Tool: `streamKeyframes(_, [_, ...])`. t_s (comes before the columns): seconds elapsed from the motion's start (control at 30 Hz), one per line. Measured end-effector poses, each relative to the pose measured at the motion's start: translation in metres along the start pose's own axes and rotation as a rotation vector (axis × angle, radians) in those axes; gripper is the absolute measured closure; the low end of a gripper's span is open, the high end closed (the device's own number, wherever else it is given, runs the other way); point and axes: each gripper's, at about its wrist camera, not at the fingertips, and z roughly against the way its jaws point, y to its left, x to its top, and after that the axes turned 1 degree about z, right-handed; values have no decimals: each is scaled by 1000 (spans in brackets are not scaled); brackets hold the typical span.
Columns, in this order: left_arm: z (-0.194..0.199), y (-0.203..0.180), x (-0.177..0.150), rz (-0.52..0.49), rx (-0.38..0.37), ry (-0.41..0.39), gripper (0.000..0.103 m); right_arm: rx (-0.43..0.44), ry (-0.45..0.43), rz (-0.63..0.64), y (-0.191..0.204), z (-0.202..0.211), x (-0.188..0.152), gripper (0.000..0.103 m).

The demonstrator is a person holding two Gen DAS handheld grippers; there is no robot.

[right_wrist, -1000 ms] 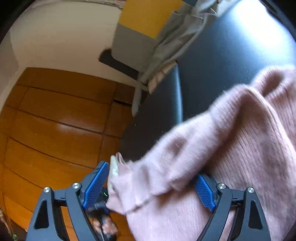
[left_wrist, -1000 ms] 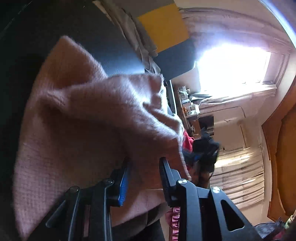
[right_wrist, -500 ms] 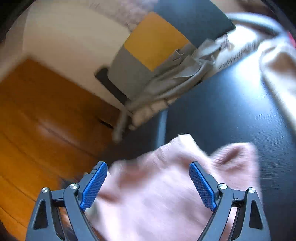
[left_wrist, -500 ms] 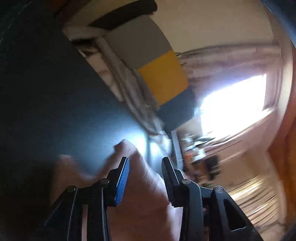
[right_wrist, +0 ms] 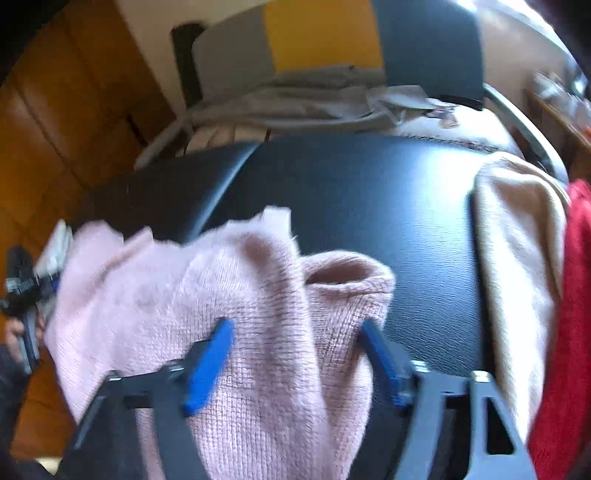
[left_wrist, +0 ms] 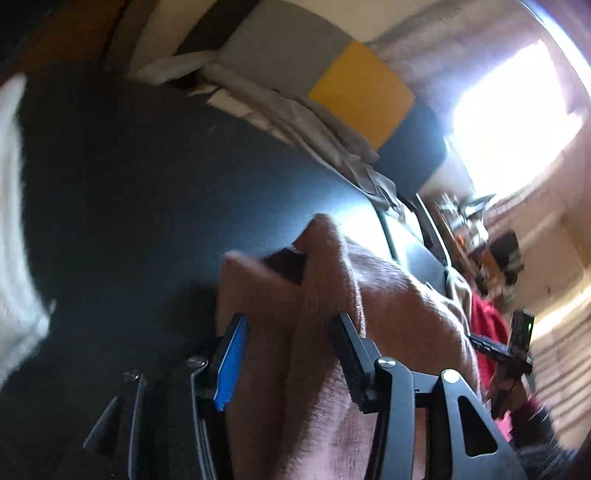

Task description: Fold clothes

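A pink knit sweater (left_wrist: 325,332) lies bunched on the black padded surface (left_wrist: 166,203). My left gripper (left_wrist: 291,339) is shut on a thick fold of it, with the cloth running up between the blue pad and the black finger. In the right wrist view the same sweater (right_wrist: 258,332) humps up between the fingers of my right gripper (right_wrist: 297,332). Its jaws stand apart, one on each side of the fold, and the image is blurred. The left gripper (right_wrist: 22,288) shows at the sweater's far left end.
A beige garment (right_wrist: 517,258) and a red one (right_wrist: 569,332) lie at the right edge of the black surface (right_wrist: 369,192). Grey cloths (right_wrist: 314,99) are heaped against a grey, yellow and dark cushion (right_wrist: 321,33) at the back. White fabric (left_wrist: 14,221) is at the left.
The sweater has gone from hanging spread in the air to lying bunched on the black surface. Both grippers came down with it. The right gripper's jaws are now closer together.
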Motion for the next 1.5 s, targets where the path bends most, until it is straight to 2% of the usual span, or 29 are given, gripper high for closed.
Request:
streamKeyframes(0.03, [0, -5, 1, -32, 6, -7, 52, -16, 11, 28, 5, -2, -1, 52])
streamKeyframes(0.1, [-2, -18, 5, -87, 16, 0, 52, -44, 20, 65, 11, -3, -2, 57])
streamKeyframes(0.2, [-21, -40, 12, -142, 58, 41, 51, -75, 9, 69, 10, 2, -6, 75])
streamKeyframes(0.23, [-27, -46, 12, -153, 74, 60, 51, -85, 3, 66, 8, 4, -7, 77])
streamKeyframes(0.27, [-33, -50, 14, -154, 81, 66, 52, -91, -2, 61, 7, 7, -8, 76])
streamKeyframes(0.3, [-38, -54, 18, -144, 79, 56, 52, -73, -7, 47, 4, 8, -10, 67])
streamKeyframes(0.33, [-43, -56, 21, -136, 77, 41, 52, -63, -5, 48, 5, 8, -13, 50])
streamKeyframes(0.37, [-46, -59, 24, -139, 84, 20, 52, -53, -4, 49, 7, 9, -15, 45])
streamKeyframes(0.47, [-50, -67, 25, -189, 141, -22, 51, -23, 0, 52, 11, 10, -22, 44])
streamKeyframes(0.53, [-58, -70, 24, -226, 170, -8, 51, -7, 4, 57, 14, 11, -27, 46])
streamKeyframes(0.57, [-63, -72, 22, -239, 181, 11, 52, -31, 14, 83, 19, 7, -27, 47])
streamKeyframes(0.6, [-68, -75, 21, -244, 191, 35, 53, -48, 12, 96, 23, 9, -26, 56])
streamKeyframes(0.63, [-68, -77, 21, -237, 193, 42, 64, -64, 10, 108, 28, 11, -24, 81])
streamKeyframes(0.67, [-63, -78, 23, -220, 185, 33, 84, -81, 8, 120, 32, 13, -23, 95])
streamKeyframes(0.7, [-57, -78, 24, -202, 178, 23, 95, -98, 5, 132, 36, 15, -22, 96])
streamKeyframes(0.73, [-50, -79, 26, -185, 160, 11, 98, -112, -8, 144, 40, 21, -21, 96])
streamKeyframes(0.83, [-16, -84, 26, -160, 57, -22, 99, -133, -55, 138, 42, 47, -24, 96])
streamKeyframes(0.87, [-8, -84, 24, -169, 57, -27, 99, -141, -71, 133, 42, 56, -26, 96])
streamKeyframes(0.93, [-11, -75, 23, -160, 116, 9, 99, -172, -66, 116, 33, 61, -32, 96])
streamKeyframes(1.03, [-40, -54, 19, -129, 198, 135, 98, -222, 7, 47, 9, 40, -47, 96])
streamKeyframes(1.13, [-54, -62, 4, -205, 249, 194, 98, -240, 14, 20, 5, 23, -54, 95])
streamKeyframes(1.2, [-41, -65, -1, -209, 197, 178, 97, -256, 17, 16, 5, 18, -57, 95])
streamKeyframes(1.23, [-33, -62, -3, -188, 155, 158, 93, -266, 17, 20, 7, 19, -58, 95])
streamKeyframes(1.27, [-24, -57, -5, -162, 118, 132, 80, -275, 17, 23, 8, 20, -59, 95])
streamKeyframes(1.3, [-14, -52, -8, -135, 92, 104, 78, -278, 17, 15, 6, 21, -61, 95])
streamKeyframes(1.37, [-1, -47, -19, -102, 56, 82, 69, -263, -3, -15, 4, 26, -62, 87])
streamKeyframes(1.43, [4, -49, -35, -115, 40, 92, 64, -261, -43, -31, 8, 38, -62, 74])
streamKeyframes(1.5, [4, -55, -47, -134, 28, 101, 61, -287, -95, 11, 21, 52, -66, 70])
